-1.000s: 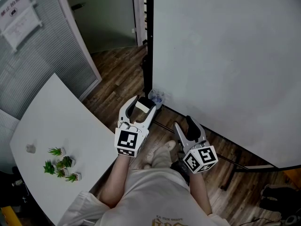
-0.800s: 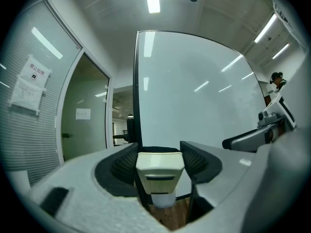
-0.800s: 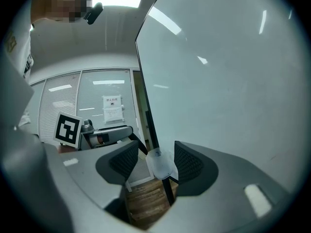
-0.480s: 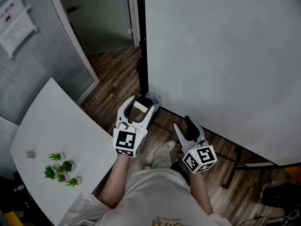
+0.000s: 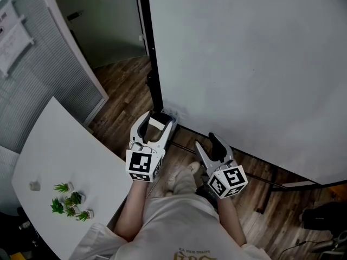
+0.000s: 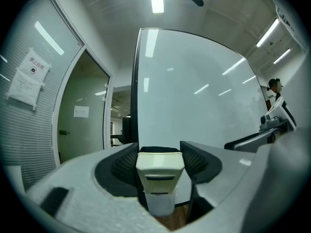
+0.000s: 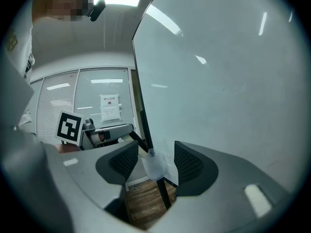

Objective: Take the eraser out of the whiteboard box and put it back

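Note:
A cream eraser [image 5: 155,123] with a black felt face sits between the jaws of my left gripper [image 5: 157,121], which is shut on it and points level at the whiteboard's [image 5: 244,64] lower left corner. In the left gripper view the eraser [image 6: 160,171] fills the gap between the pads. A small translucent box [image 5: 170,114] hangs at that corner of the board, just beyond the left fingertips. My right gripper [image 5: 206,141] is open and empty beside it. In the right gripper view the box [image 7: 155,168] shows ahead between the open jaws of the right gripper [image 7: 154,158].
A white table [image 5: 59,150] stands at the left with small green plants [image 5: 69,199] on it. The whiteboard's black frame post [image 5: 149,64] and stand bar [image 5: 260,183] run over a wooden floor. A glass partition and doorway lie behind at left.
The head view has swung a little, so everything sits slightly further left. Both grippers keep their pose, and the eraser stays in the left one.

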